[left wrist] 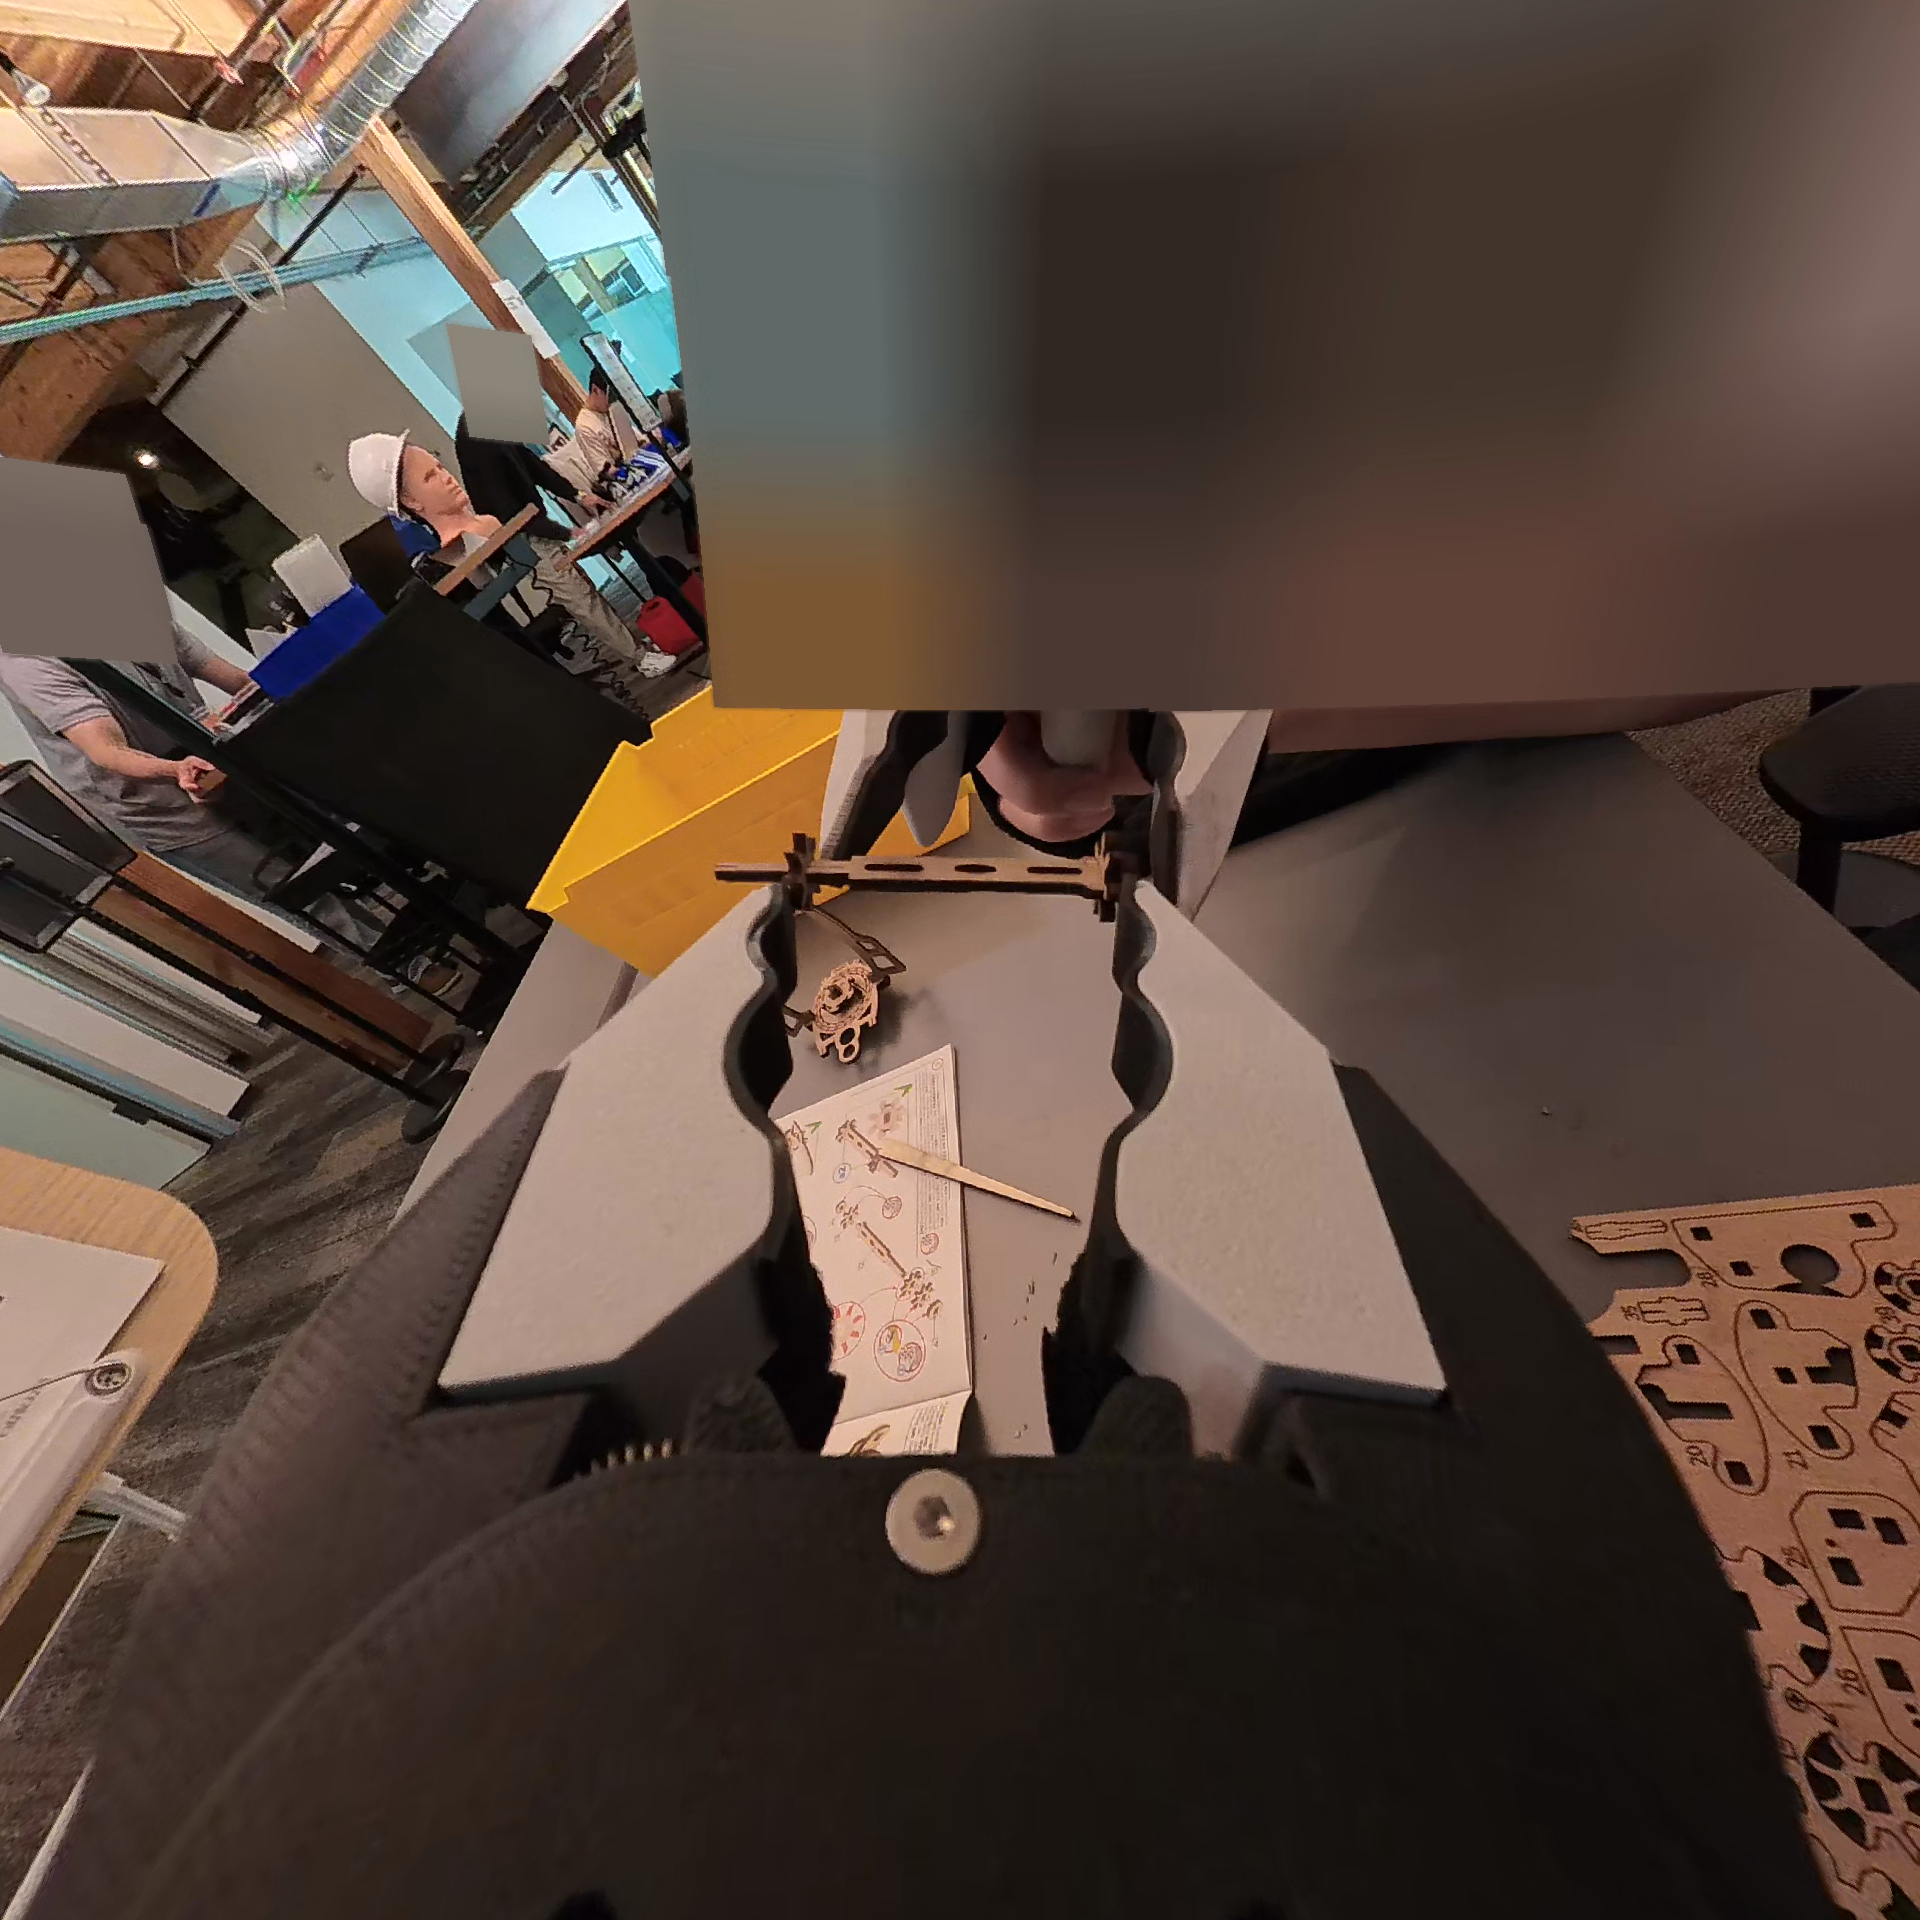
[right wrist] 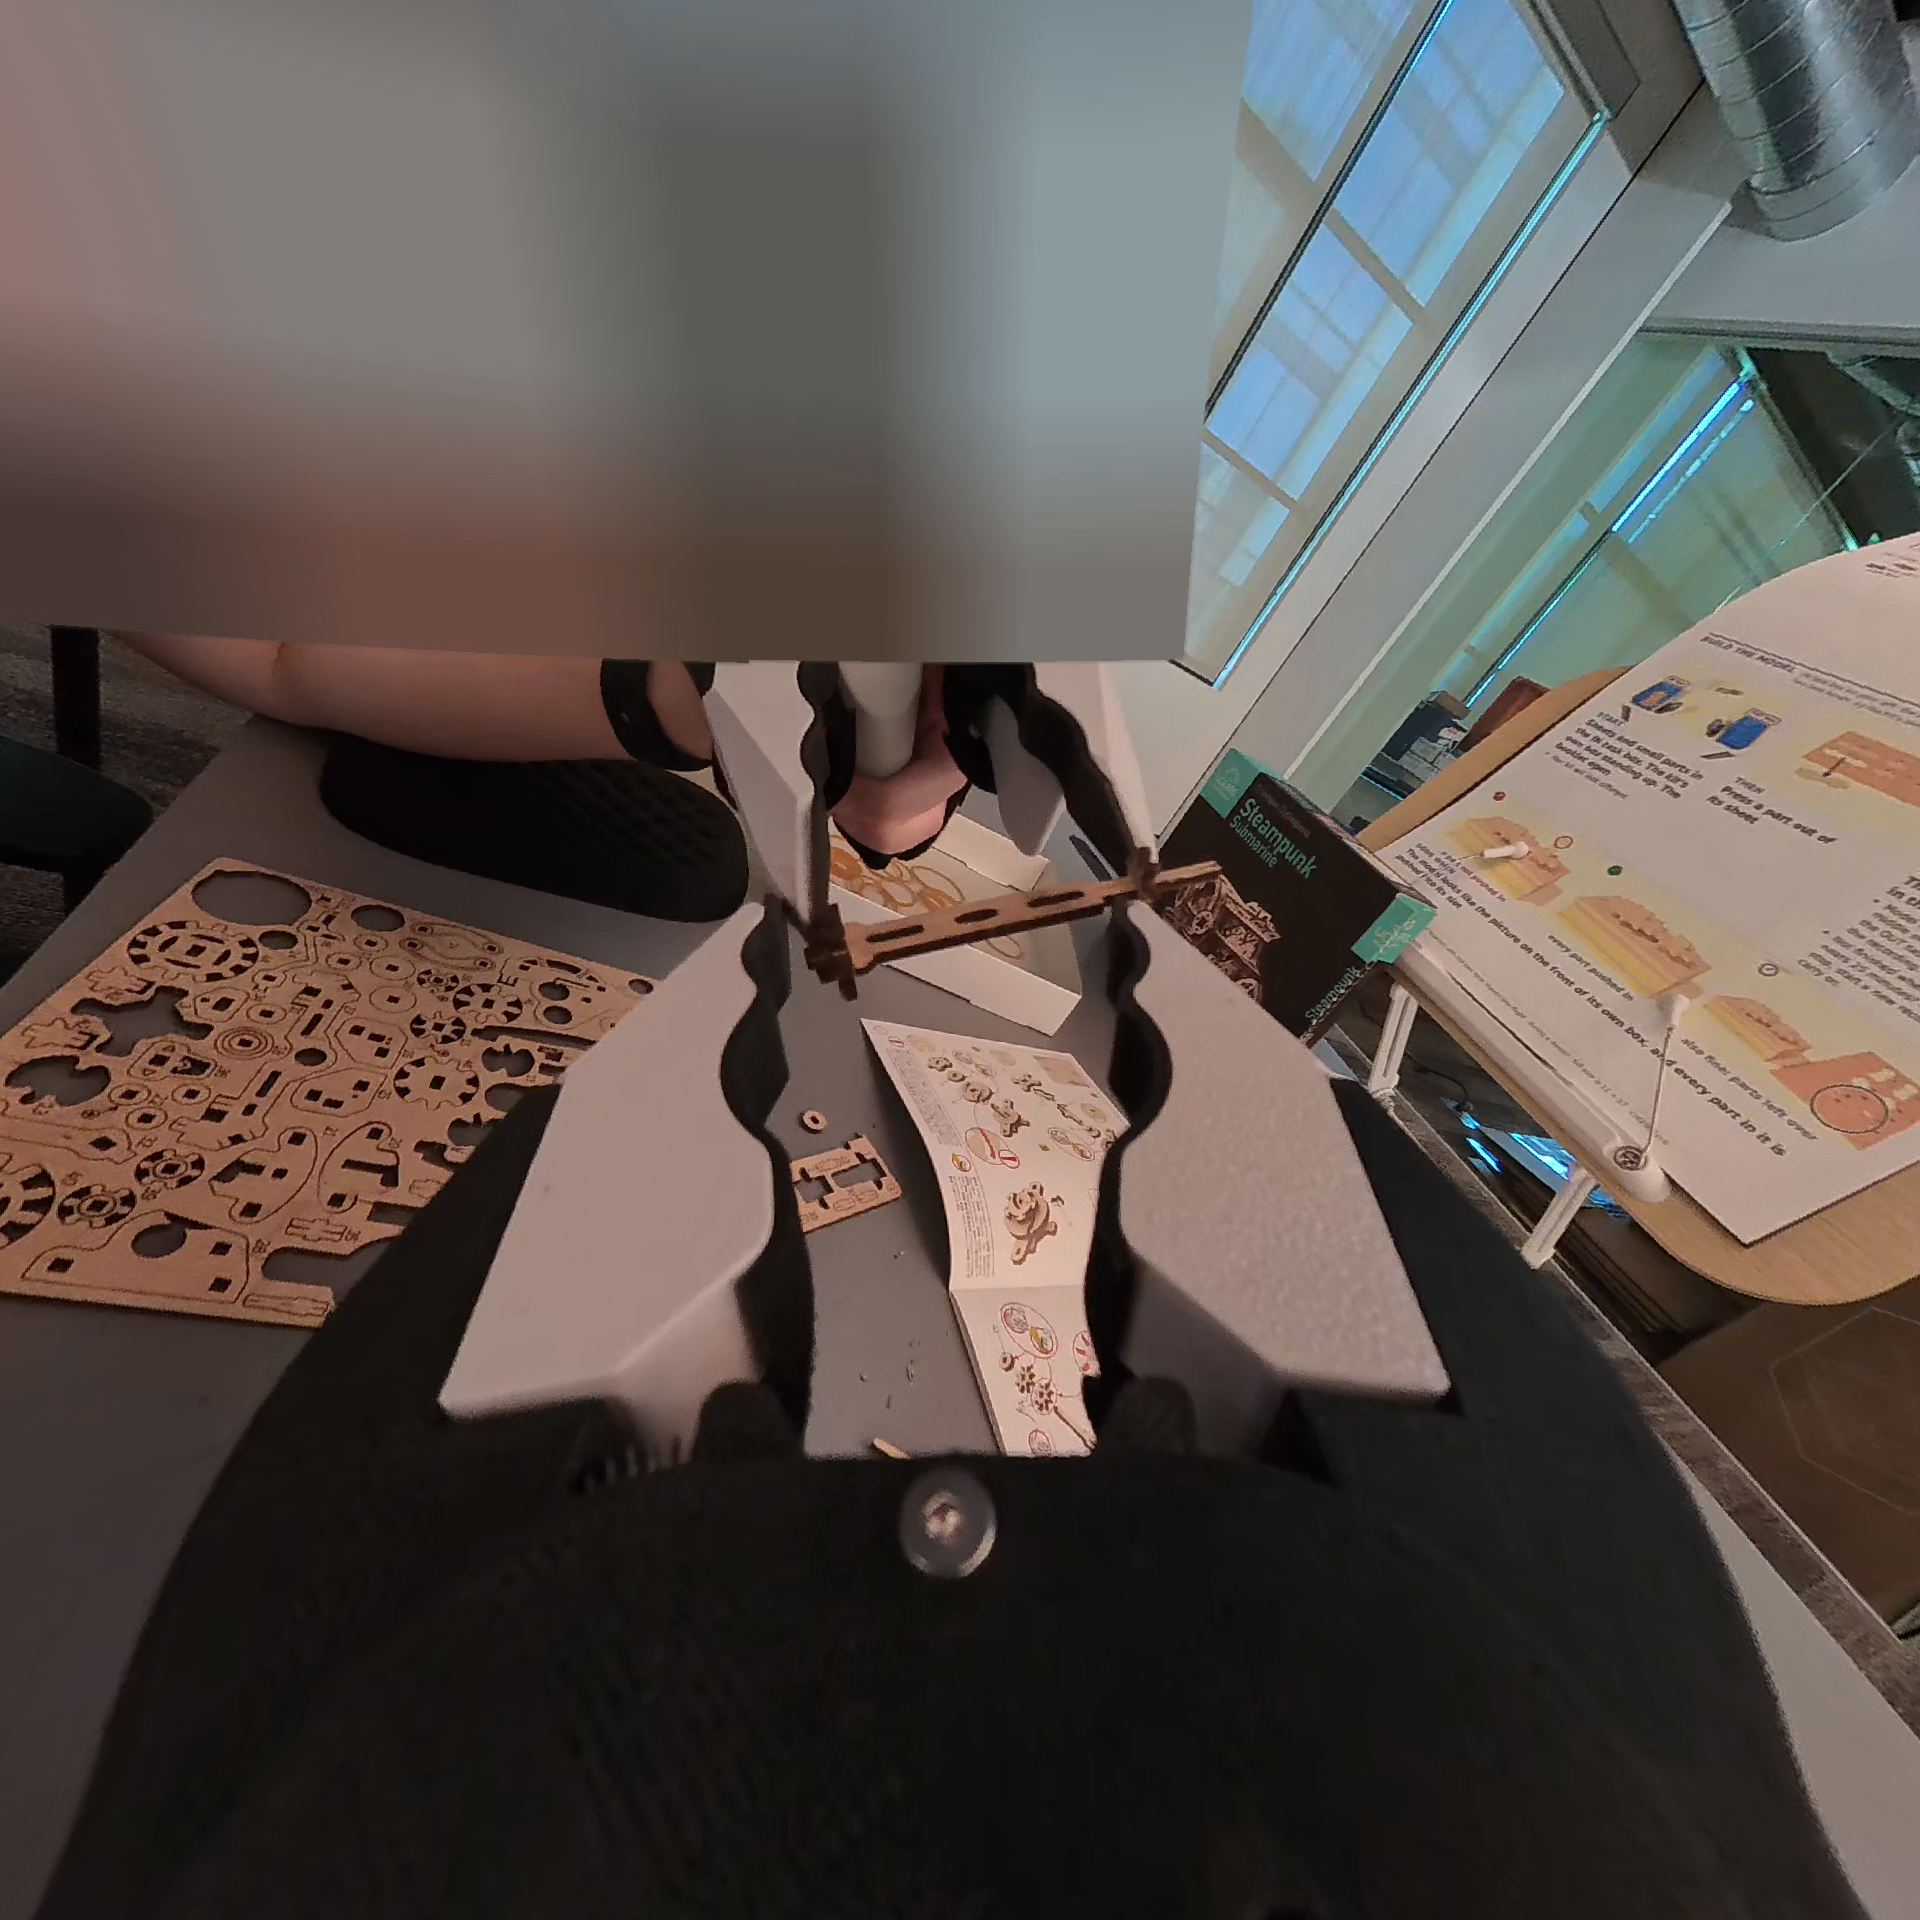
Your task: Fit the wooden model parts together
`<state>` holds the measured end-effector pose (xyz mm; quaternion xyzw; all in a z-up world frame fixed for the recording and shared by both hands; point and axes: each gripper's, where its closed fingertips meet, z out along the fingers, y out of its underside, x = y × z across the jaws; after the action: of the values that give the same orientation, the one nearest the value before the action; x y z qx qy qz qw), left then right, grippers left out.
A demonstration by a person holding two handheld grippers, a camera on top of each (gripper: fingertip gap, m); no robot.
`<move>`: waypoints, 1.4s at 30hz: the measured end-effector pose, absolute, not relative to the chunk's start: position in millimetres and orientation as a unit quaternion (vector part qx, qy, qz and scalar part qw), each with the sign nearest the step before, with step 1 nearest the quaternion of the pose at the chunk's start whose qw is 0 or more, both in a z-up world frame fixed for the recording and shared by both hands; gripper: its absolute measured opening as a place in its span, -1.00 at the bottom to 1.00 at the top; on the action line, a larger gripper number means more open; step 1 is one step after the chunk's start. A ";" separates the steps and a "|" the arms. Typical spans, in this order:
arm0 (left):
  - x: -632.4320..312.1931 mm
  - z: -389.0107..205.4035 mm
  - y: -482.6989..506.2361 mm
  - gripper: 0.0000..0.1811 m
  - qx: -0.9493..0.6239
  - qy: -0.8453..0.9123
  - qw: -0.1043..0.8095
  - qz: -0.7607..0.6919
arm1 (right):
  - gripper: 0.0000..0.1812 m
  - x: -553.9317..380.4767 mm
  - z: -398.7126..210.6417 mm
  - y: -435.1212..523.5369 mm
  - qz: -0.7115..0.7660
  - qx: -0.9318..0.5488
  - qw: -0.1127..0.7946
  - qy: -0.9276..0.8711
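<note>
**Left wrist view.** The left claw (left wrist: 951,904) fills the lower frame, its fingers set wide apart. A slotted wooden bar (left wrist: 956,871) is up off the table (left wrist: 1455,987), just above centre, and bridges the gap from one fingertip to the other. A small cross piece sits near each end. We cannot tell whether the fingers actually press on it. The right claw (left wrist: 1039,842) faces us from just behind the bar.

Lower centre, on the table:
- a small built-up wooden piece (left wrist: 847,1003)
- a leaflet (left wrist: 894,1226) below it
- a thin wooden stick (left wrist: 977,1179) lying partly on the leaflet

A punched wooden sheet (left wrist: 1766,1403) lies at lower right. A yellow bin (left wrist: 686,831) stands at centre left.

**Right wrist view.** The right claw (right wrist: 945,925) is also spread wide. The same bar (right wrist: 987,914) lies tilted across its tips at frame centre. Its grip is likewise unclear. The left claw (right wrist: 966,862) comes down from above to the bar's ends.

The wooden sheet (right wrist: 260,1091) lies at centre left. Between the fingers we see the leaflet (right wrist: 1018,1132), a small slotted plate (right wrist: 842,1184) and a tiny ring (right wrist: 812,1119). A dark box (right wrist: 1278,935) stands right of centre.
</note>
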<state>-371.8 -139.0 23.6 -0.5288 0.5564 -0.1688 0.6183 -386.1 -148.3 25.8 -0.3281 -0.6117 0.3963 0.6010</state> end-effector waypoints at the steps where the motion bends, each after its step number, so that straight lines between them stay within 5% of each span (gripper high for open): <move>1: -371.6 23.7 -139.1 -0.34 -0.529 0.556 0.618 -0.169 | -0.35 -386.0 26.1 -148.4 0.397 -0.327 0.601 -0.611; 42: -372.2 11.7 -156.6 -0.33 -0.519 0.611 0.562 -0.203 | -0.27 -379.3 17.6 -161.9 0.420 -0.312 0.550 -0.651</move>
<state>-372.2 -156.6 11.7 -0.5188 0.6111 -0.2031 0.5623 -379.3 -161.9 17.6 -0.3121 -0.6512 0.4196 0.5501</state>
